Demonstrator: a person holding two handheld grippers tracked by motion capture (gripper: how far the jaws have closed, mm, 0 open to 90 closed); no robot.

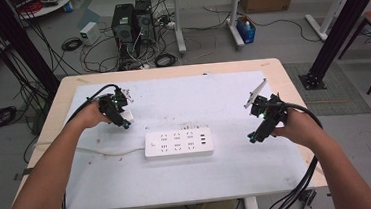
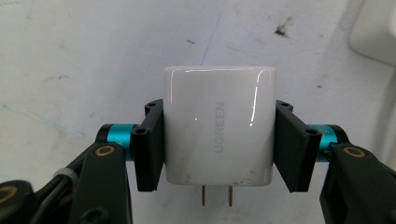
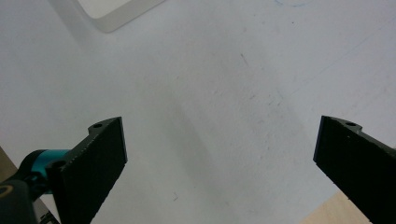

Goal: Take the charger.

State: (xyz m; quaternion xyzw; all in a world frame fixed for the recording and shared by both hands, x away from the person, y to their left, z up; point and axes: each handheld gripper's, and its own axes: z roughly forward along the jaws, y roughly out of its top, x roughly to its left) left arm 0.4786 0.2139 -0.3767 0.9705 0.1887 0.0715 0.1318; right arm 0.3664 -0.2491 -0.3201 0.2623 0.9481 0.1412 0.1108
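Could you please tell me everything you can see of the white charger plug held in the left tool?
The glossy white plastic charger plug is a rounded block with grey UGREEN lettering along one face and two copper-coloured prongs that point toward the camera. The left tool is shut on it, a black pad on each side. In the high view it sits left of the white power strip, apart from it, over the white mat.

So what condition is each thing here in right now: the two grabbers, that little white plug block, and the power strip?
Left gripper: shut on the white charger, gripping its two sides.
White charger: held in the jaws, unplugged, its two prongs bare.
Right gripper: open, jaws wide apart, nothing between them.
Power strip: lying flat on the white mat, sockets facing up, nothing plugged in.
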